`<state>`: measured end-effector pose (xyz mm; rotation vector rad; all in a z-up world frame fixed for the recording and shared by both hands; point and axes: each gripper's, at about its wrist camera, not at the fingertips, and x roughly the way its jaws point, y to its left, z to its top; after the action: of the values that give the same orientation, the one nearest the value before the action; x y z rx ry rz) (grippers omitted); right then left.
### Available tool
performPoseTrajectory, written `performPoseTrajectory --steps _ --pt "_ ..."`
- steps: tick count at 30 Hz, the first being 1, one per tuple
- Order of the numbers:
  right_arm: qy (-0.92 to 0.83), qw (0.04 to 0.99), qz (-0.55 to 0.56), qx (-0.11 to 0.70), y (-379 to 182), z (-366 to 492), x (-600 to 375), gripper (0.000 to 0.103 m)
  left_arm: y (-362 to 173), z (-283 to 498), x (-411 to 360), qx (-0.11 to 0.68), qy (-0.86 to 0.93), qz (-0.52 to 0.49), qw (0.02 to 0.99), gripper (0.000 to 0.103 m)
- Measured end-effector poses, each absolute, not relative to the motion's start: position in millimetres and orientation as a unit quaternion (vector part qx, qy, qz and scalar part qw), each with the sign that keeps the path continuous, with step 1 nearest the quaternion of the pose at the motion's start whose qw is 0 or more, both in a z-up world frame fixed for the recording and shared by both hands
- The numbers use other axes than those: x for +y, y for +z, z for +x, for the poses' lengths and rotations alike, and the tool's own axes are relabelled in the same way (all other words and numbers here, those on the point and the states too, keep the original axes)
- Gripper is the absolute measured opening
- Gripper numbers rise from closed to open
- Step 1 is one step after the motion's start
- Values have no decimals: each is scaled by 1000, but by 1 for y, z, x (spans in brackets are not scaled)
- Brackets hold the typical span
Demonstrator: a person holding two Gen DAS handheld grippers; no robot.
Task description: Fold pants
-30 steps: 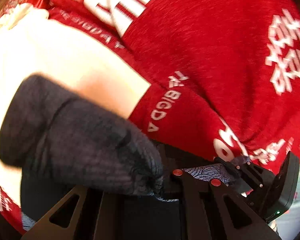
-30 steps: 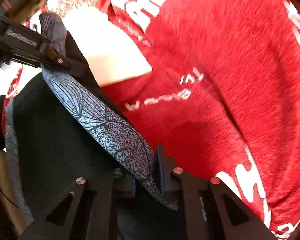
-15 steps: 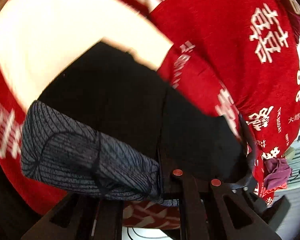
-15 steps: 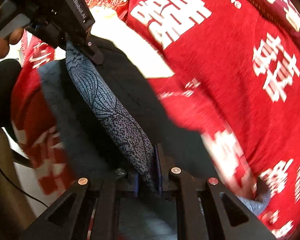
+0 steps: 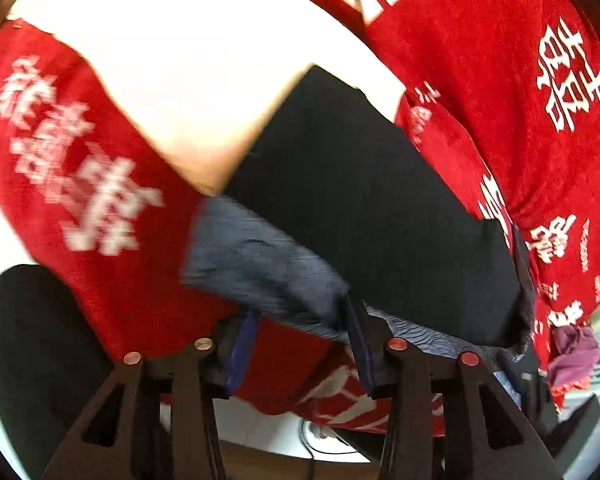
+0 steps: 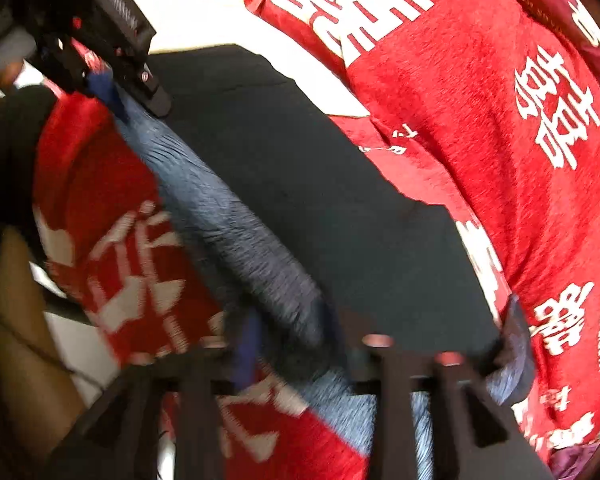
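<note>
1. A red cloth (image 5: pixel 500 92) printed with white characters covers the surface and fills most of both views; it shows again in the right wrist view (image 6: pixel 480 128).
2. A pale, overexposed patch (image 5: pixel 188 60) lies on the red cloth at the upper left of the left wrist view; what it is cannot be told.
3. The pants (image 5: pixel 360 200) lie on the cloth as a folded black panel, with a grey patterned band along the near edge. In the right wrist view the pants (image 6: pixel 300 200) run diagonally from upper left to lower right, the grey band on their left side.
4. The left gripper (image 5: pixel 300 344) has just been opening. Its blue-padded fingers (image 5: pixel 242 344) stand apart, and the grey band's edge lies at the right finger with no pinch visible, so the cloth looks released. Red cloth shows in the gap between the fingers.
5. The right gripper (image 6: pixel 296 348) has also just been opening. The view is blurred, but its jaws stand wide with the grey band lying loose between them, let go.
6. In the right wrist view the left gripper (image 6: pixel 120 80) sits at the far end of the grey band, at the upper left.
7. A small purple cloth (image 5: pixel 572 352) lies at the right edge, off the red cloth.
</note>
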<state>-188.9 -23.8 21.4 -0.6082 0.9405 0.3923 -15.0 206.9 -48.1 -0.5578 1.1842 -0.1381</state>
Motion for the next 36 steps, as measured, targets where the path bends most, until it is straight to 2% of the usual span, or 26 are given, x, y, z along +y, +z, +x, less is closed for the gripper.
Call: performPoseTrajectory --steps 1,6,8,10,11,12,13,15,21,25,28,30,32,36 --pt "192 833 -277 439 27 -195 -23 77 -43 -19 213 543 -58 -260 796 44" --pt "203 875 -110 426 74 -179 -58 78 -12 -16 204 500 -79 -250 825 44" --pt "180 883 -67 429 72 -161 -72 79 -1 -8 177 491 -118 -226 833 44" --pt "155 872 -43 462 54 -142 -83 79 -5 -2 155 497 -157 -205 829 50" --pt "134 860 -37 491 38 -134 -90 79 -16 3 147 511 -159 -196 822 62" --pt "114 850 -34 514 27 -131 -97 79 -29 7 146 533 -140 -186 813 64" --pt "83 837 -29 540 12 -131 -110 79 -48 11 145 563 -115 -177 799 64" --pt "87 853 3 515 15 -142 -129 79 -63 9 151 566 -121 -190 793 64" --pt "64 856 10 513 31 -156 -153 79 -32 4 133 555 -124 -151 809 64" --pt "2 884 26 467 59 -146 -174 80 -15 8 96 555 -165 -126 806 64" --pt "-69 889 32 452 72 -123 -196 90 -10 14 55 560 -194 -92 800 64" --pt "-127 872 34 471 69 -102 -215 97 -8 16 26 564 -210 -76 795 64" --pt "-169 851 44 495 63 -78 -234 97 -13 20 -5 573 -222 -54 787 64" --pt "-230 841 57 486 57 -49 -260 97 -28 15 -37 588 -220 -22 778 65"
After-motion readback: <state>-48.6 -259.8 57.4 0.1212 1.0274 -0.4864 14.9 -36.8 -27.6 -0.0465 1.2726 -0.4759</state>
